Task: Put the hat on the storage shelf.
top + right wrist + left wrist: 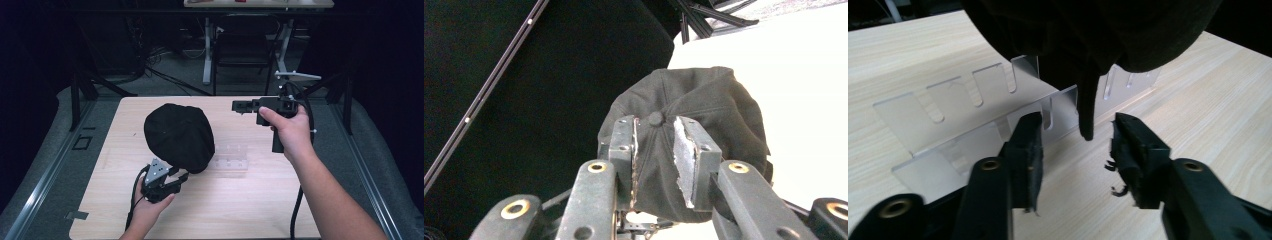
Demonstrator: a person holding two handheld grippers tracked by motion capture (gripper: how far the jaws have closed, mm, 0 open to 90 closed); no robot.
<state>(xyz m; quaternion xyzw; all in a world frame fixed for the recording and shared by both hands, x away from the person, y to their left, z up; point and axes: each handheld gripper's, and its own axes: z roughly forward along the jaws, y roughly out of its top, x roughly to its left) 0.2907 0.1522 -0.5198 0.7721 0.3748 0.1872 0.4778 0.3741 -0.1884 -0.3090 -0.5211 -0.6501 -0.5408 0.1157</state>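
Black jaws of the left gripper (1075, 145) rise at the bottom of the left gripper view, spread apart with a clear gap between them and nothing clamped. A narrow dark strap or edge of the black cap (1088, 45) hangs down into that gap, its tip just above the wood, touching neither pad as far as can be told. Just behind it stands a clear acrylic rack (948, 115), a low slotted piece with two rows of upright slots; the slots that can be seen are empty.

From the high view, the cap (179, 142) sits left of the table's middle, its dome up, and the rack (231, 159) lies just beside it toward the right edge. The left hand (150, 207) holds its gripper (181, 176) near the front edge, jaws pointing at the cap's near rim.

The right hand (292, 132) holds the right gripper (239, 106) raised over the far right part of the table (250, 210), pointing left toward the cap. In the right gripper view its jaws stand partly open and empty, the cap (704, 115) and its top button beyond them.

Bare wood lies open along the front edge and the right side.
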